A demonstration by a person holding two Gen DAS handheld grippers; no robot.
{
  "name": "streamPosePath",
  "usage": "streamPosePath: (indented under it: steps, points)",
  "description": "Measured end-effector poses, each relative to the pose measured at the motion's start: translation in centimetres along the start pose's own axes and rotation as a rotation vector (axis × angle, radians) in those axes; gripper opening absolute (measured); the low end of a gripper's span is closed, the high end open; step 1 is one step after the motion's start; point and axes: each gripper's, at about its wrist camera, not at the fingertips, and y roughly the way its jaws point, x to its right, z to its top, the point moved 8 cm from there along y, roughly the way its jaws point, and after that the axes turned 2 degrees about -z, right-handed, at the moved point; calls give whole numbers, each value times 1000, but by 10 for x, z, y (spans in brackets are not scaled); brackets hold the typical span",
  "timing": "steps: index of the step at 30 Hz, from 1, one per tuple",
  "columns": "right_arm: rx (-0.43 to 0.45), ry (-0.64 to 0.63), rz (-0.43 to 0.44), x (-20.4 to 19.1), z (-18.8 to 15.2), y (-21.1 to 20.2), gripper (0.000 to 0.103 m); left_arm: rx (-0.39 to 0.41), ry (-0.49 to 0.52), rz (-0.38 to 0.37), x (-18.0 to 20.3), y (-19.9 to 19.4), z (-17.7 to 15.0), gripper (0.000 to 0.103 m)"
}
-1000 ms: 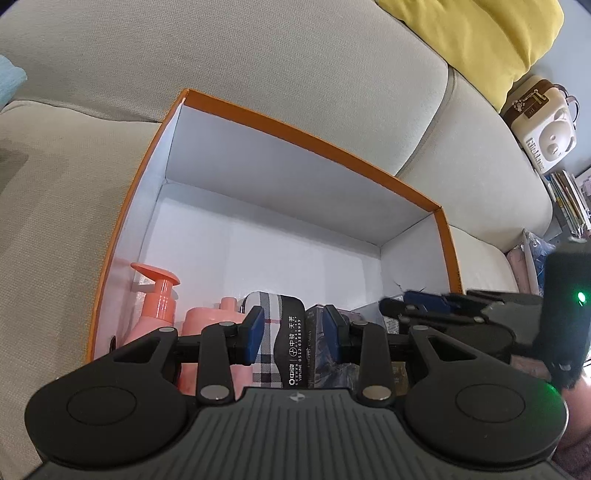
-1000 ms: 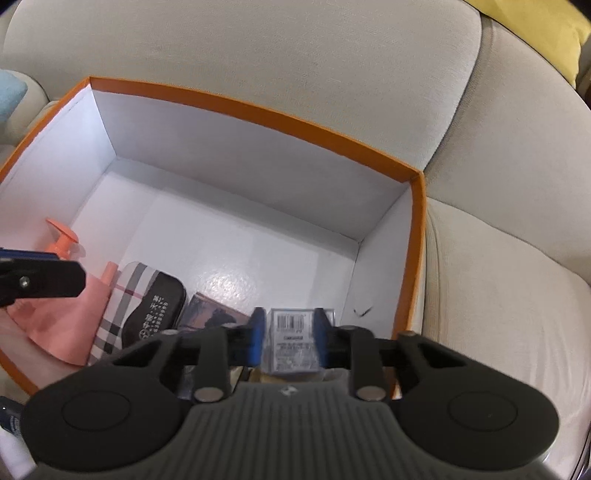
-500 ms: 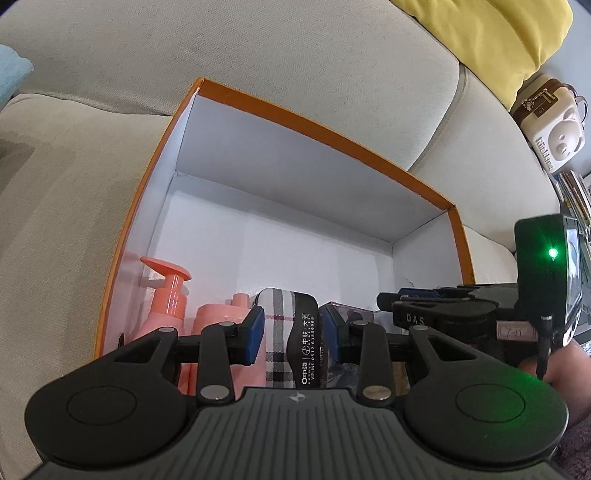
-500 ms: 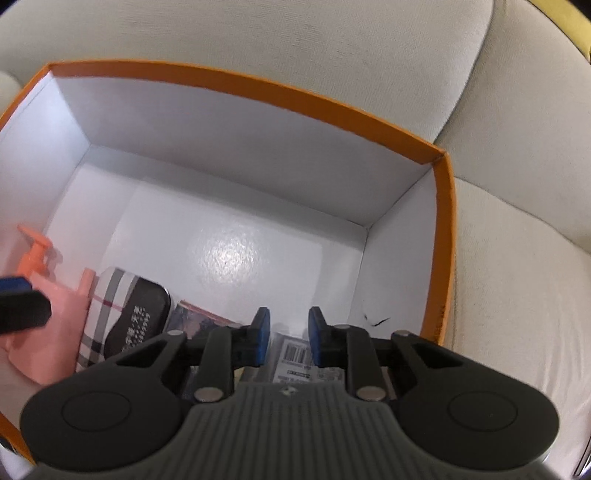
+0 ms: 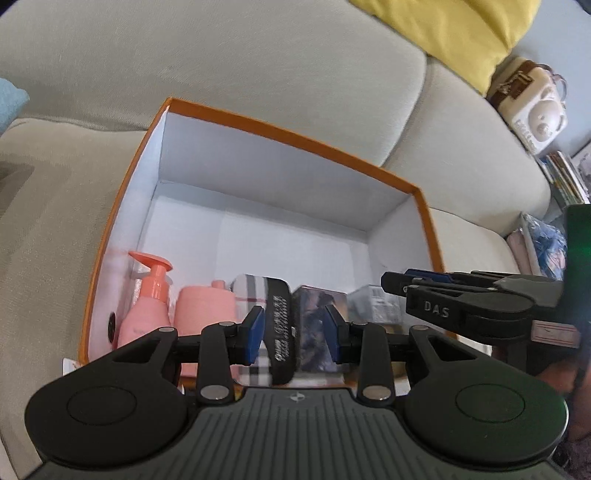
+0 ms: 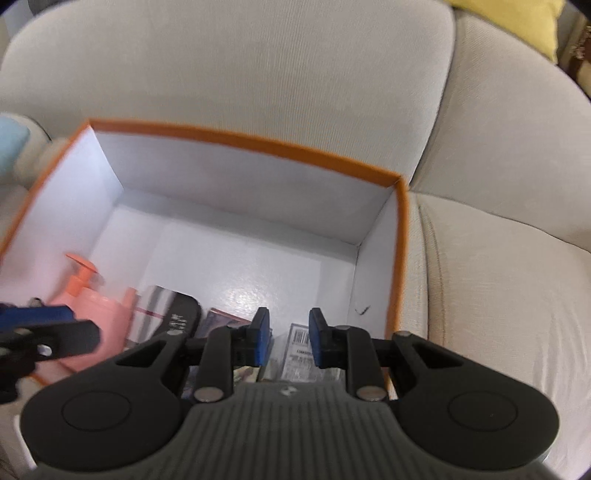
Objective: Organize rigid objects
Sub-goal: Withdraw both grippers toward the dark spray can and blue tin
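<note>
Low in the frame, along the near wall of the white-lined orange box (image 5: 424,221), stand a pink pump bottle (image 5: 147,306), plaid case (image 5: 255,295) and barcoded clear box (image 6: 303,350); the left gripper (image 5: 293,328) and right gripper (image 6: 286,332) hang above them, jaws apart and empty.

A beige sofa (image 5: 258,66) filled the background. A yellow cushion (image 5: 454,33) lay against its backrest at upper right. Beside it stood a cream bear-faced case (image 5: 532,114), with books (image 5: 565,177) stacked below. A pale blue cushion (image 5: 9,105) showed at far left.
</note>
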Motion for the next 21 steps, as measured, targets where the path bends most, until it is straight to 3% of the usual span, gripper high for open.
streamPosePath:
  steps: [6,13,17,21]
  points:
    - [121,80,89,-15,-13,-40,27,35,24,-30,11,-25,-20,38]
    - [229,196,142,-25,-60,-82,29,44,-1,0,-10,-56,-52,33]
    - [236,226,144,-34,-96,-84,29,39,-8,20,-26,-65,-74,33]
    - [175,245,161,-45,-130,-66,29,36,23,34,-37,-61,-95,33]
